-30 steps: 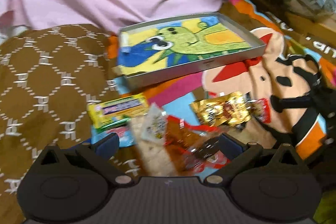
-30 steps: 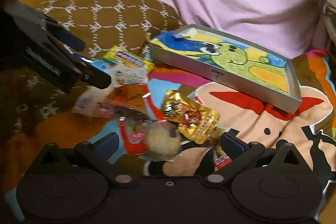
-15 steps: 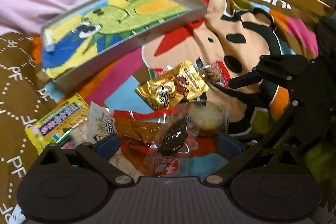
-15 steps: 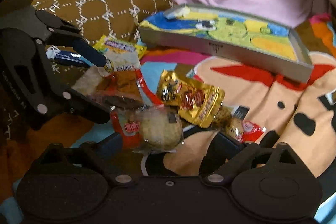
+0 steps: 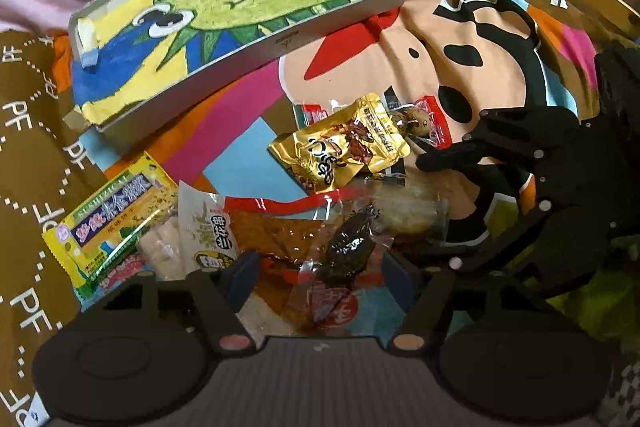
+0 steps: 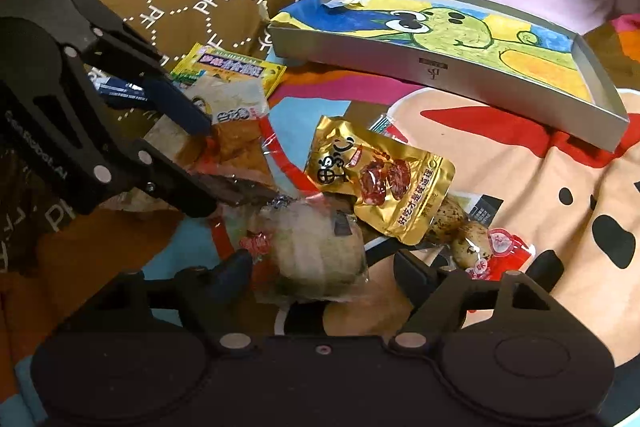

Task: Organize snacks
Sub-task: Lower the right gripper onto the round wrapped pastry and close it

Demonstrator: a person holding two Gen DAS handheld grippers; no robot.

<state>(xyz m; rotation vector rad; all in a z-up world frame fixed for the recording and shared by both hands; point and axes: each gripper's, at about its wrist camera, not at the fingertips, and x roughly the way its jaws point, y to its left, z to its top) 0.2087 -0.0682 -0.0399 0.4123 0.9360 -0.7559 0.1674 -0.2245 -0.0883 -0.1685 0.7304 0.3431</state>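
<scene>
Snacks piled on cartoon blanket (image 5: 460, 75), near front wall of grey tray (image 6: 440, 75). My left gripper (image 5: 320, 269) jaws just closing, astride clear dark-snack pack (image 5: 344, 251), contact unclear. My right gripper (image 6: 324, 267) jaws just closing around round pastry pack (image 6: 316, 251), grip unclear. Gold pouch (image 6: 380, 179) just beyond.

Overlapping snack packets (image 6: 312, 211) crowd the frame's centre, with the shallow grey cardboard tray (image 6: 440, 75) behind; bare cartoon-print blanket (image 6: 540, 195) lies open at right.
</scene>
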